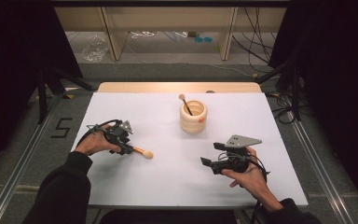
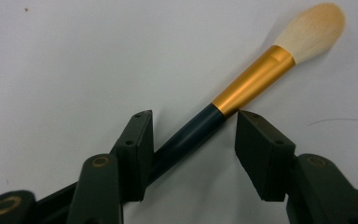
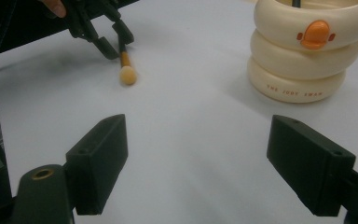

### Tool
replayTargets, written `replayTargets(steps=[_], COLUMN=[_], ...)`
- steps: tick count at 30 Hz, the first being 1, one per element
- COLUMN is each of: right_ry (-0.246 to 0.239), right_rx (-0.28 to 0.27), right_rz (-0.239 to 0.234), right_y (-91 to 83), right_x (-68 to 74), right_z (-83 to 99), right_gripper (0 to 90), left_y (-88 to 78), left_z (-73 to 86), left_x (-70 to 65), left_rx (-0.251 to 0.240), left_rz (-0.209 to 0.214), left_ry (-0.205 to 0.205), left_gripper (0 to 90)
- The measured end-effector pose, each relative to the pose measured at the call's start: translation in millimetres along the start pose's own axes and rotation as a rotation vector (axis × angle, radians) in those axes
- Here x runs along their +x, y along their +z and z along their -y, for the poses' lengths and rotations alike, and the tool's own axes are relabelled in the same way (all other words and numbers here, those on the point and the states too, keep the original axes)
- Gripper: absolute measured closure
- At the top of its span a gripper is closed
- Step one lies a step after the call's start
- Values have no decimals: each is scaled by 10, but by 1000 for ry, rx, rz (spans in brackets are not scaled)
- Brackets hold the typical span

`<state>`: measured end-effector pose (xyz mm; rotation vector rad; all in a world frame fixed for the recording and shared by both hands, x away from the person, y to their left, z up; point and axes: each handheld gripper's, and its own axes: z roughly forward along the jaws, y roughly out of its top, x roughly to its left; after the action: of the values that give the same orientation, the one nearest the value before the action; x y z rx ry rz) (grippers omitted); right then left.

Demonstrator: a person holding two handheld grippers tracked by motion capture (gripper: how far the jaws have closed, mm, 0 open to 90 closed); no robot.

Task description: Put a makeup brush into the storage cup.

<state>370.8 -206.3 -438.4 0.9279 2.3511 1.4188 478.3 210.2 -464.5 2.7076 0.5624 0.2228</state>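
the brush (image 2: 242, 93) lies on the table (image 1: 168, 182) between the open jaws of the left gripper (image 2: 191, 149), touching only one jaw. closing now may push it sideways and it rolls away. the right gripper (image 3: 214, 168) is open, empty, near the cup (image 3: 307, 51).

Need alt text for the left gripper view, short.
A makeup brush with a dark handle, gold ferrule and pale bristles lies slanted on a white table between the left gripper's two open black jaws. The handle touches the left jaw; the right jaw stands beside the ferrule's end.
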Motion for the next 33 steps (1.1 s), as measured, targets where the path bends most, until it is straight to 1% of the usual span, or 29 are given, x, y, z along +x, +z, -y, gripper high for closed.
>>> replayTargets(steps=[5,8,12,15,16,17,19,21,22,24,28,29,30,31,32,33], right_ry=[1,0,-1,-3,-6,-8,-7,-5,-3,-6,-8,-8,-7,-11,-13,-13], right_rx=[-1,-2,0,0,1,2,0,0,1,1,0,1,1,9,14,6], right_rz=[0,-1,-6,-5,-5,-6,-6,-5,-6,-6,-9,-8,-5,-5,-3,-12], right_y=[4,6,10,17,18,19,18,15,13,16,22,25,27,25,24,33], right_x=[3,4,3,5,4,4,4,1,1,2,5,5,11,15,20,20], right_z=[0,0,-1,-4,-6,-8,-7,-6,-6,-6,-7,-7,-8,-10,-11,-9], right_gripper=[214,215,216,216,216,217,217,218,218,219,220,220,220,220,221,221], left_y=[6,4,-1,-13,-14,-11,3,2,1,-2,0,2,2,9,7,9], left_z=[-14,-15,-25,-67,-85,-102,-116,-114,-109,-110,-112,-117,-119,-122,-126,-129], left_x=[-20,-26,-44,-55,-66,-70,-74,-72,-79,-78,-77,-66,-75,-66,-63,-62], left_rx=[14,24,38,85,93,100,110,109,110,112,118,122,124,120,126,128], left_rz=[2,16,18,17,20,24,31,37,41,41,52,53,55,57,60,63], left_ry=[5,2,13,41,41,51,51,39,26,28,7,12,-5,1,-3,-11], left_gripper=[528,555,579,594,597,597,601,614,620,631,659,663,669,676,683,687])
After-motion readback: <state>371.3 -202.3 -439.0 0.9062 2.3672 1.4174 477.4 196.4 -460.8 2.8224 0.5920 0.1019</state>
